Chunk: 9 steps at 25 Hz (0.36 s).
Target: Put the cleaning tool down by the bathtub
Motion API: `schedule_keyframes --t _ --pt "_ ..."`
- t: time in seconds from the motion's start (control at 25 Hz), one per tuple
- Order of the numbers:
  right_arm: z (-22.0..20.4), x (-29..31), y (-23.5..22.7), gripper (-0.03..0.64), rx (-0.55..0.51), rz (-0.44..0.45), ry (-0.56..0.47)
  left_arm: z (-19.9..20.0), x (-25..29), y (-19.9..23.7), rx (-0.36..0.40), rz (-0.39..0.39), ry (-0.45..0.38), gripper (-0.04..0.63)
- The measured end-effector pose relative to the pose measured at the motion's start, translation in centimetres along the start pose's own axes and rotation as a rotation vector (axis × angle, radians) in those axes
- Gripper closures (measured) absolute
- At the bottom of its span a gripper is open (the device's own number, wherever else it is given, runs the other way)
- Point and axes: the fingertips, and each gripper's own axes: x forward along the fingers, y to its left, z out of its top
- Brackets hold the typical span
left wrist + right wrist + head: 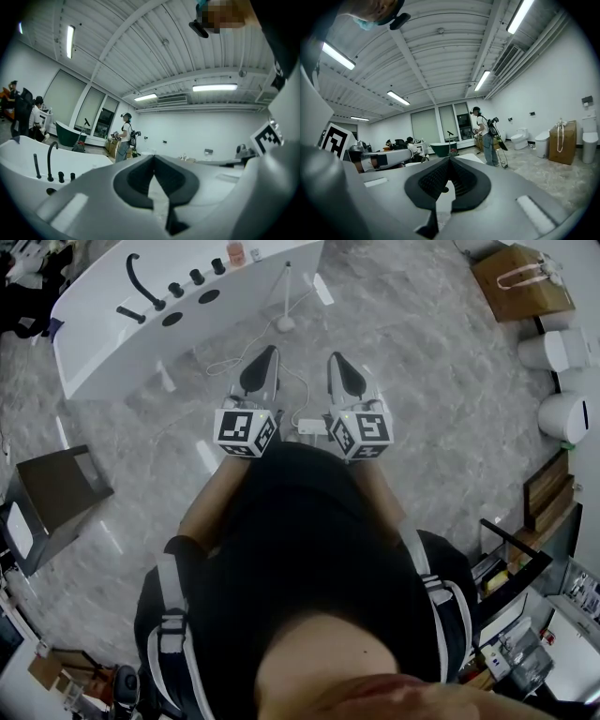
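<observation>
The white bathtub (141, 320) with its black tap (141, 287) fills the upper left of the head view and shows at the lower left of the left gripper view (28, 161). A thin white pole on a small round foot (285, 306), apparently the cleaning tool, rests on the floor beside the tub's right end. My left gripper (265, 354) and right gripper (336, 360) are held side by side in front of my body, pointing level towards the tub. Both sets of jaws meet at the tips, with nothing between them (153, 158) (449, 159).
A white cable and a small white box (309, 425) lie on the grey marble floor under the grippers. A cardboard box (521, 282) and two white fixtures (553, 350) stand at the right, a dark box (56, 493) at the left. Another person (487, 136) stands further off.
</observation>
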Motion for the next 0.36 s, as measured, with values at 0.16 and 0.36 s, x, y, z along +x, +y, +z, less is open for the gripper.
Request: schedule_keyframes --t 0.16,0.36 --pt "-0.1 -0.2 0.4 0.618 0.009 0.006 -0.003 -0.3 -0.2 -0.1 -0.006 -0.004 0.006 0.586" --pt "0.0 0.0 1.2 0.618 0.01 0.019 -0.011 -0.4 -0.8 0.3 -0.018 -0.002 0.003 0.586"
